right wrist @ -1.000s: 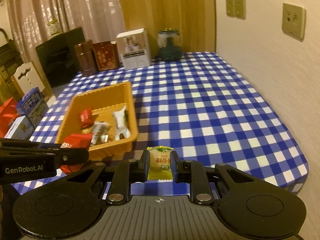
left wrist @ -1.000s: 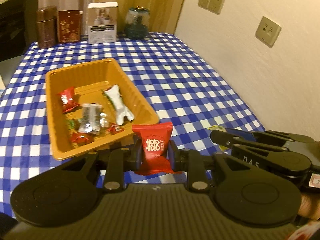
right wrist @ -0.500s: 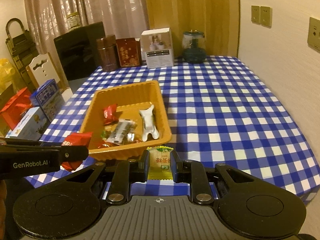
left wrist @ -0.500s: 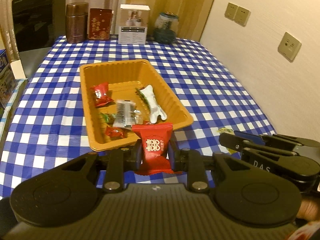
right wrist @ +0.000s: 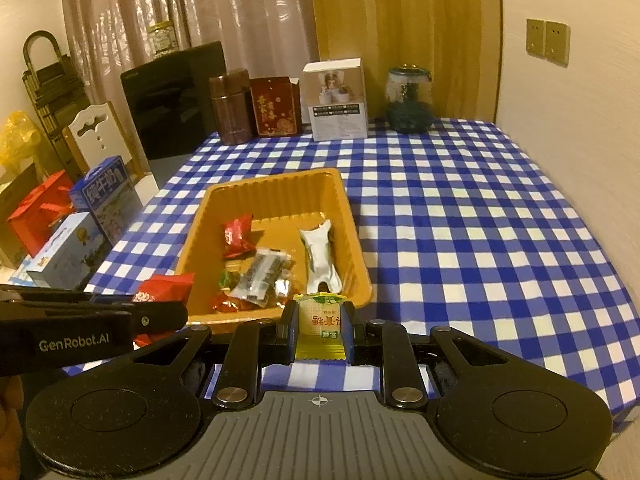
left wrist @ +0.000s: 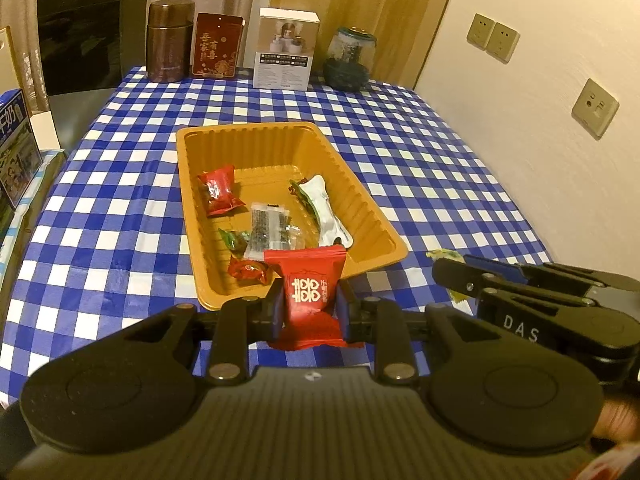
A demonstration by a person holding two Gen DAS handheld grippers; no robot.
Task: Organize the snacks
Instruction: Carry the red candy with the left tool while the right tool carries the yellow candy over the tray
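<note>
An orange tray (left wrist: 360, 196) (right wrist: 276, 196) sits on the blue checked tablecloth and holds several wrapped snacks, among them a red packet (left wrist: 218, 194), a white packet (left wrist: 326, 214) and a clear dark packet (left wrist: 268, 230). My left gripper (left wrist: 308, 304) is shut on a red candy packet (left wrist: 310, 292), held just short of the tray's near rim. My right gripper (right wrist: 322, 326) is shut on a yellow-green snack packet (right wrist: 322, 320), near the tray's near right corner. The left gripper also shows in the right wrist view (right wrist: 160, 316), and the right gripper in the left wrist view (left wrist: 452, 276).
At the table's far edge stand a brown canister (left wrist: 166, 42), a red box (left wrist: 218, 46), a white box (left wrist: 286, 54) and a glass jar (left wrist: 348, 60). A wall (left wrist: 540, 120) runs along the right. Boxes (right wrist: 86, 232) and a chair (right wrist: 98, 136) stand left of the table.
Both grippers have pulled back and risen, keeping their packets. The tray now looks farther off and more centred in both views.
</note>
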